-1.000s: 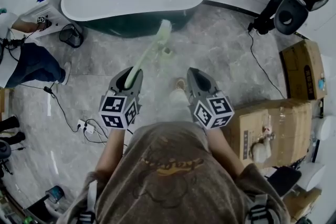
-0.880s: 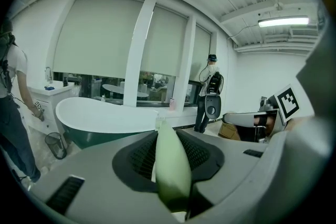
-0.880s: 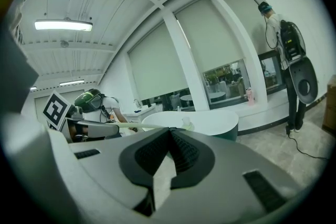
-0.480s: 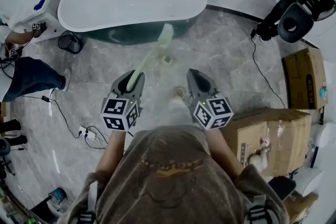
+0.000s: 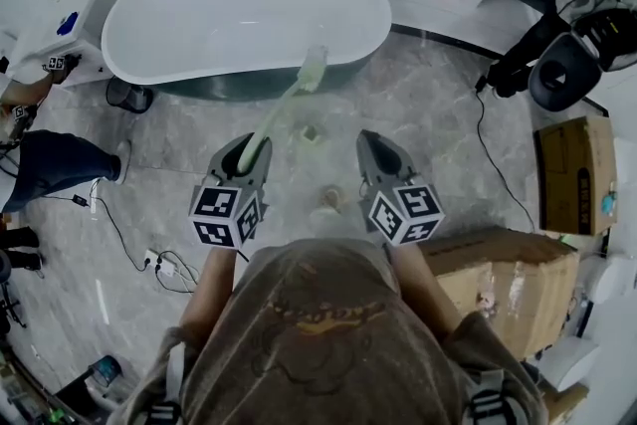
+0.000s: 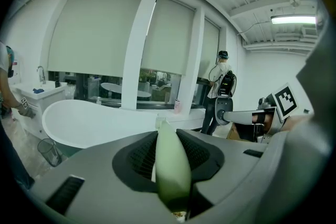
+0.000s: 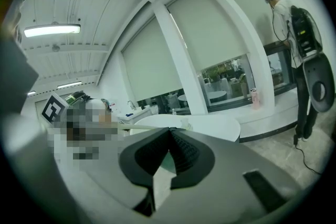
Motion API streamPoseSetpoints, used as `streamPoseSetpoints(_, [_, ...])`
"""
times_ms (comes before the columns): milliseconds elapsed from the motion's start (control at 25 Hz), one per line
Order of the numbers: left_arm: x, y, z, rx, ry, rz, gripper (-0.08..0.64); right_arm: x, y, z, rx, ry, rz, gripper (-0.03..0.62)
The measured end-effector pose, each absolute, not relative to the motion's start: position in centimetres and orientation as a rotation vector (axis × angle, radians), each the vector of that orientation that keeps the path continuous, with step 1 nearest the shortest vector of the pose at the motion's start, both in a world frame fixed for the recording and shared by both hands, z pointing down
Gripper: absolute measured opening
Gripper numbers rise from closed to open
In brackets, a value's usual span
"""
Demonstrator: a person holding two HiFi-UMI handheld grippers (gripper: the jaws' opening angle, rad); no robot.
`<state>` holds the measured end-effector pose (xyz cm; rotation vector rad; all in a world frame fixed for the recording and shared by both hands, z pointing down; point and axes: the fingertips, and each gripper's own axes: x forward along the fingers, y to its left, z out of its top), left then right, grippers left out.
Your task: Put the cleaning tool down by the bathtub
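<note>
A long pale green brush (image 5: 282, 106) sticks forward out of my left gripper (image 5: 242, 146), which is shut on its handle. The brush head (image 5: 315, 67) hangs in the air just before the white bathtub (image 5: 249, 15). In the left gripper view the handle (image 6: 170, 165) fills the gap between the jaws, with the bathtub (image 6: 89, 123) beyond. My right gripper (image 5: 376, 142) is held level beside the left one, its jaws closed together with nothing in them. The right gripper view shows the bathtub (image 7: 210, 124) and the brush (image 7: 152, 125) crossing in front of it.
Cardboard boxes (image 5: 508, 284) stand at the right. A black cable (image 5: 498, 139) runs over the marble floor from a black machine (image 5: 562, 70). A wire bin (image 5: 129, 95) and a person (image 5: 50, 164) are at the left, a power strip (image 5: 159, 264) behind.
The bathtub has drawn nearer and lower in the head view as I step toward it. Both grippers keep their pose, and the brush stays gripped in the left one.
</note>
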<state>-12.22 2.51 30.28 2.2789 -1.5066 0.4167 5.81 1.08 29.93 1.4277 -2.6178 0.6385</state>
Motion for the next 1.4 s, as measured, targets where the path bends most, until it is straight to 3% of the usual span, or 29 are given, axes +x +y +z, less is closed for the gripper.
streamPoseSetpoints(400, [-10.3,-4.8,29.6,2.256,-1.563,0.371,0.118,8.1,-6.7,30.2,1.36,-2.629,0.628,-0.002])
streamPoseSetpoints(1400, [-11.8,-14.1,30.5,2.355,-1.427,0.426,0.118,5.4,-12.9,31.4,1.487,-2.553,0.675,-0.002])
